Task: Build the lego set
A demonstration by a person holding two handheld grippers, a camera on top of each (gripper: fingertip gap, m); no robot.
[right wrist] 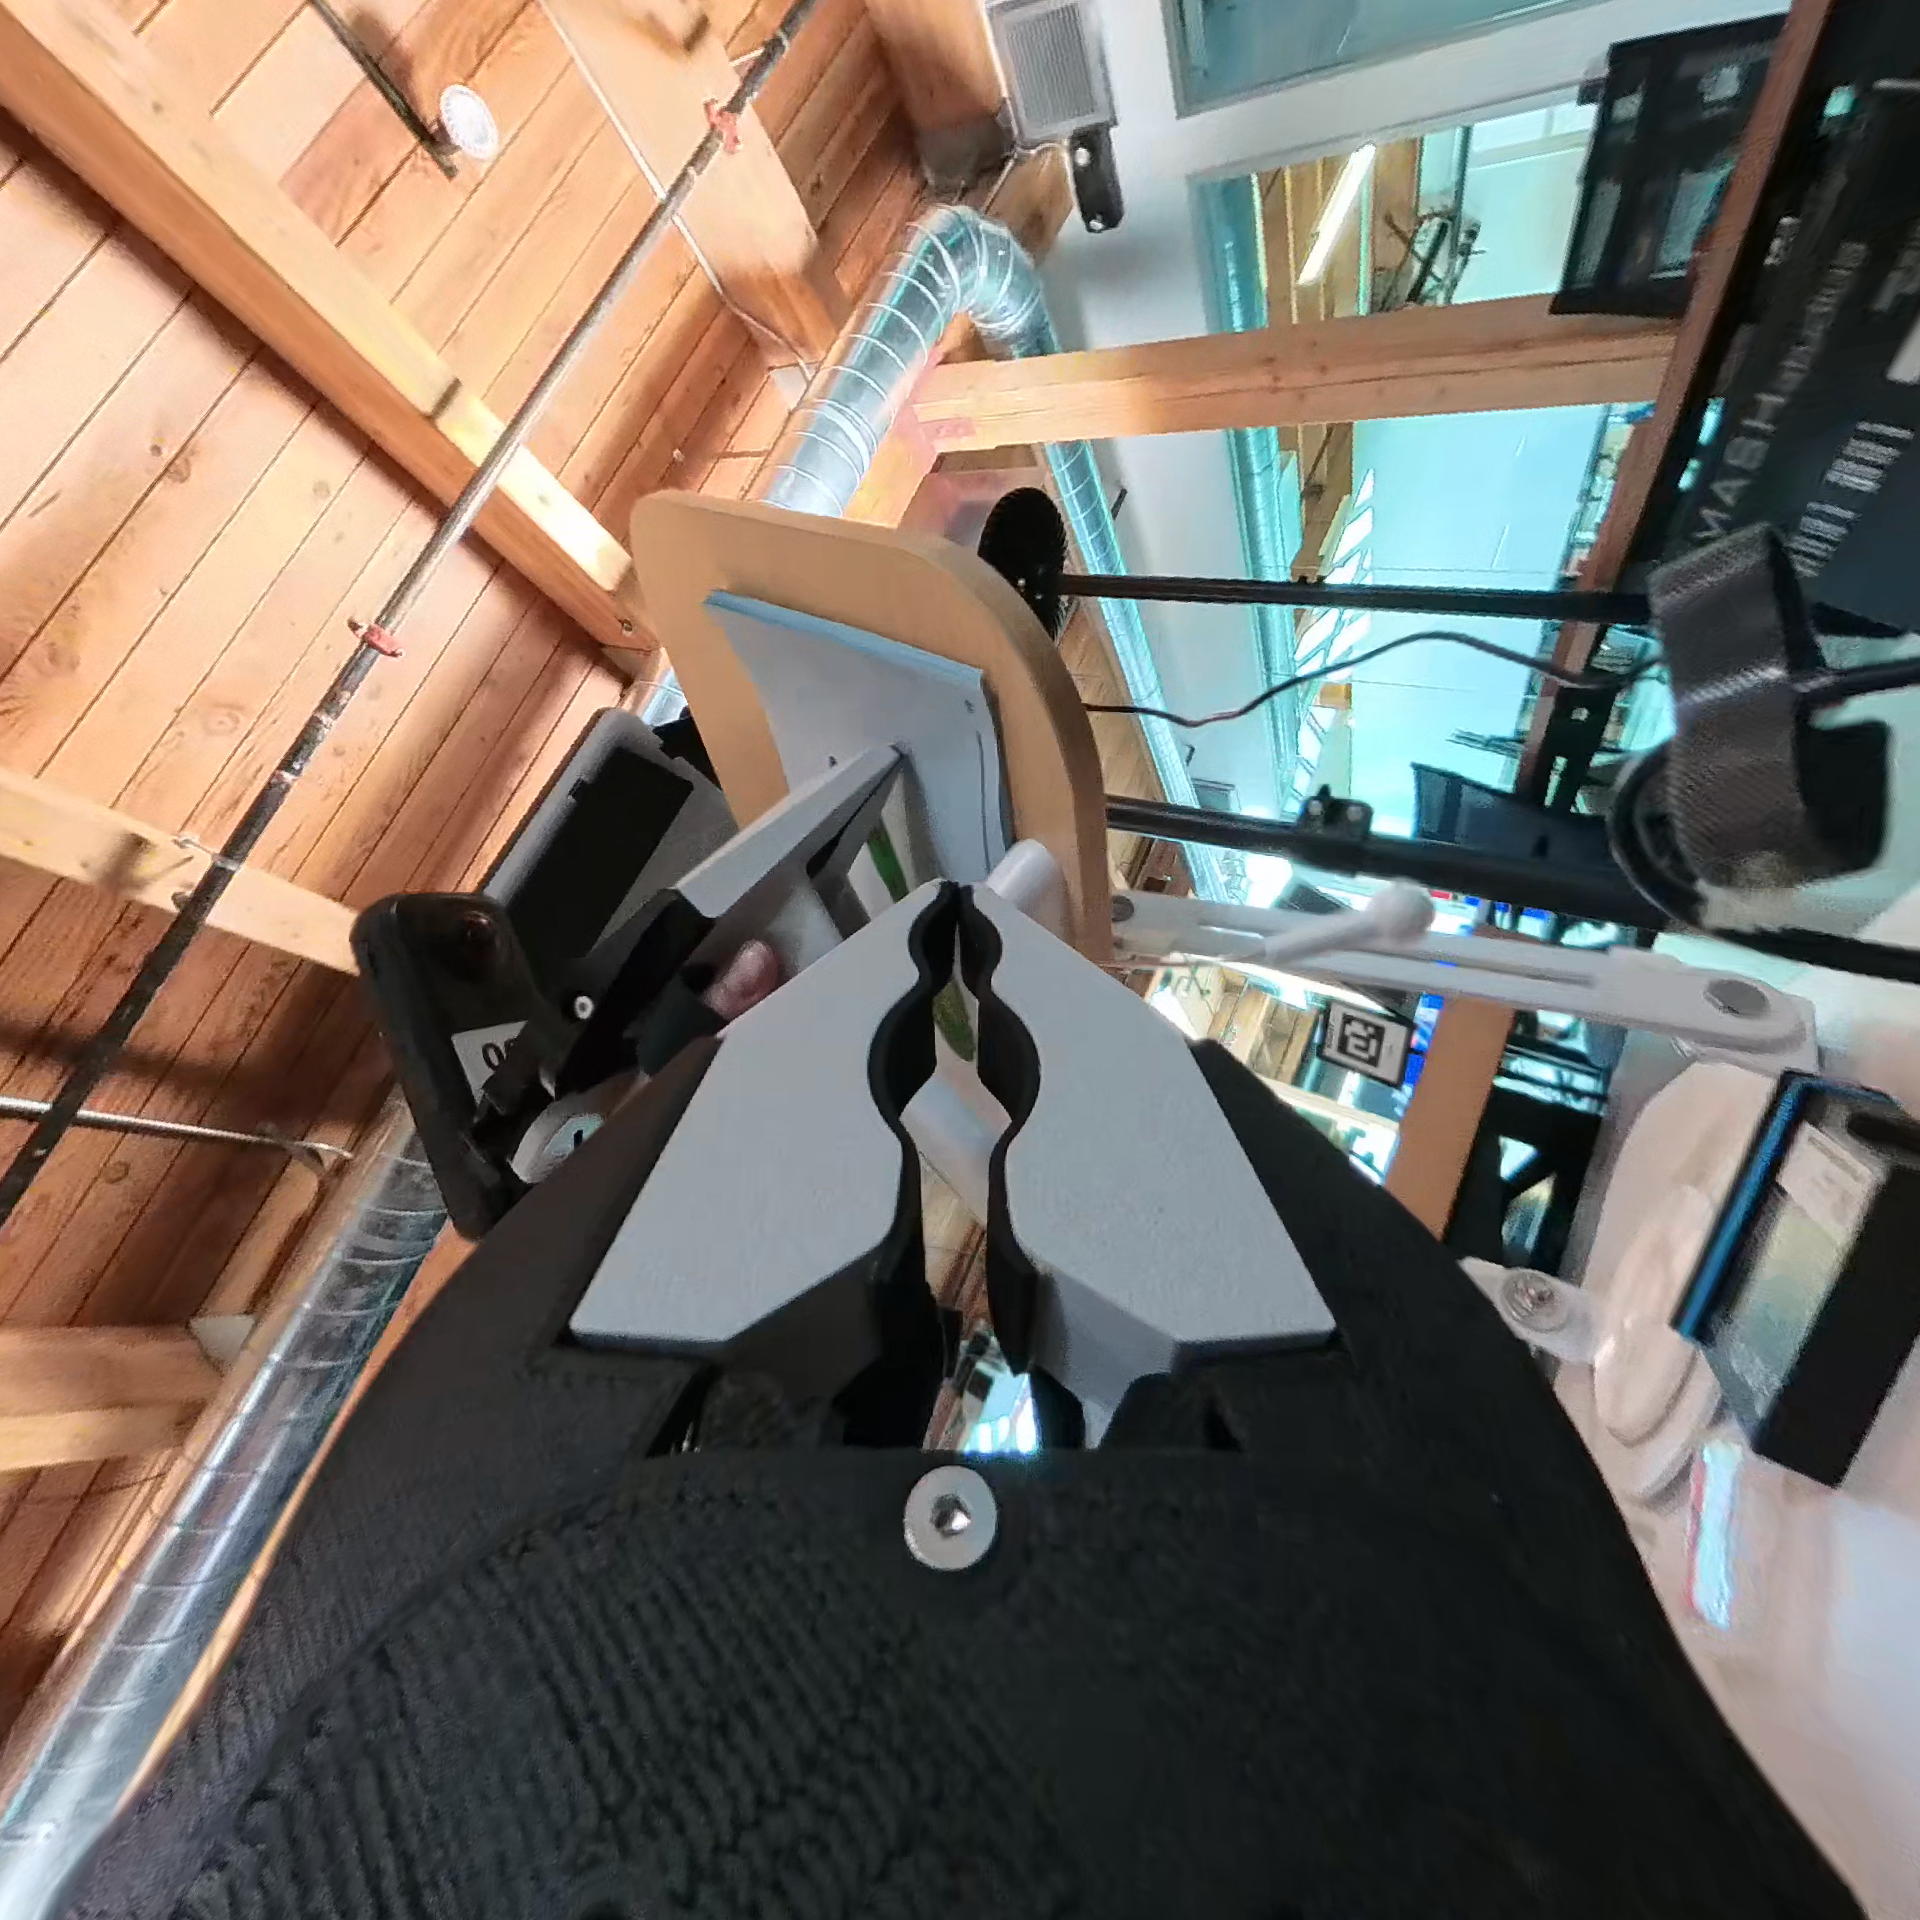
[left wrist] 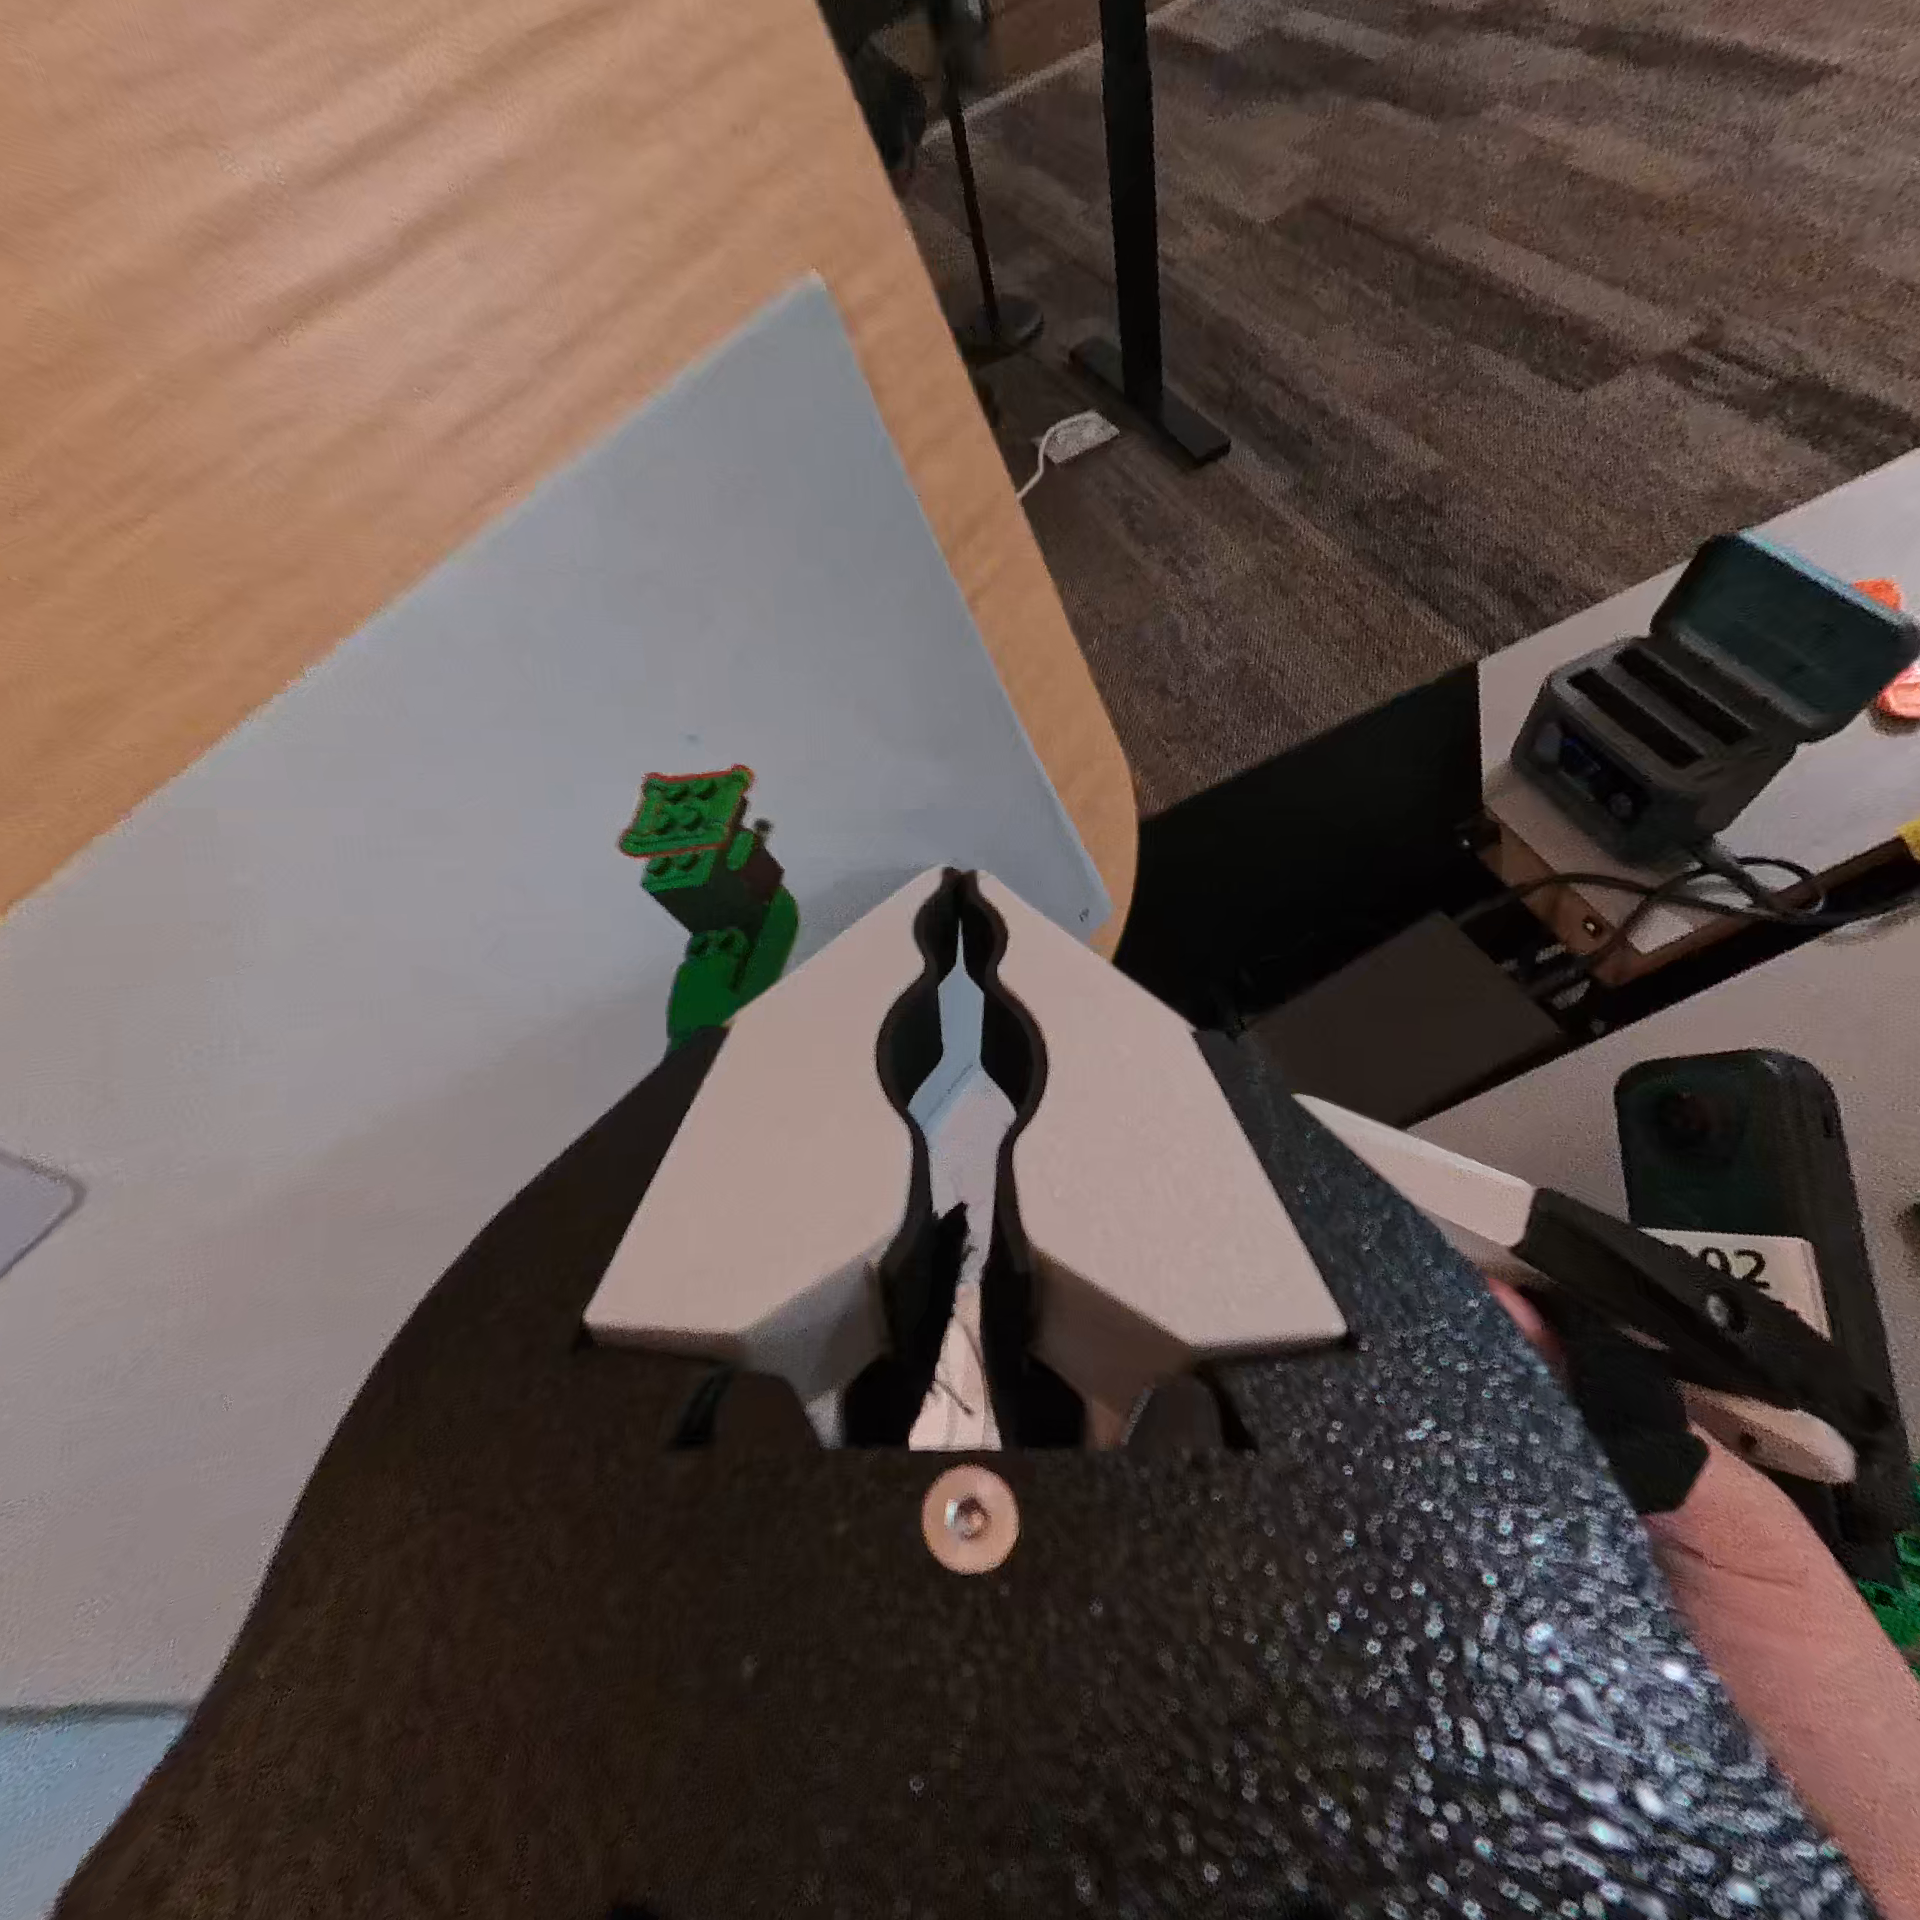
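A small green and dark brown lego build (left wrist: 712, 894) lies on a pale blue-grey mat (left wrist: 416, 883) on the wooden table (left wrist: 312, 312). My left gripper (left wrist: 958, 883) is shut with nothing seen between its tips, hovering just right of the build, near the mat's right corner. My right gripper (right wrist: 961, 896) is shut too, tipped on its side and looking along the table edge. Green slivers (right wrist: 951, 1013) show through its finger gap; I cannot tell what they are. The left gripper's grey finger (right wrist: 790, 852) shows just beyond it. The right gripper's body (left wrist: 1662, 1299) shows at the right of the left wrist view.
The table's rounded corner (left wrist: 1101, 831) ends close to the left gripper's tips, with carpet floor (left wrist: 1455, 312) beyond. A dark charger case (left wrist: 1704, 707) sits on a neighbouring grey table. A white lamp arm (right wrist: 1455, 966) and black stand poles (right wrist: 1351, 597) cross the right wrist view. Spacing between my two grippers at the tips: around 7 centimeters.
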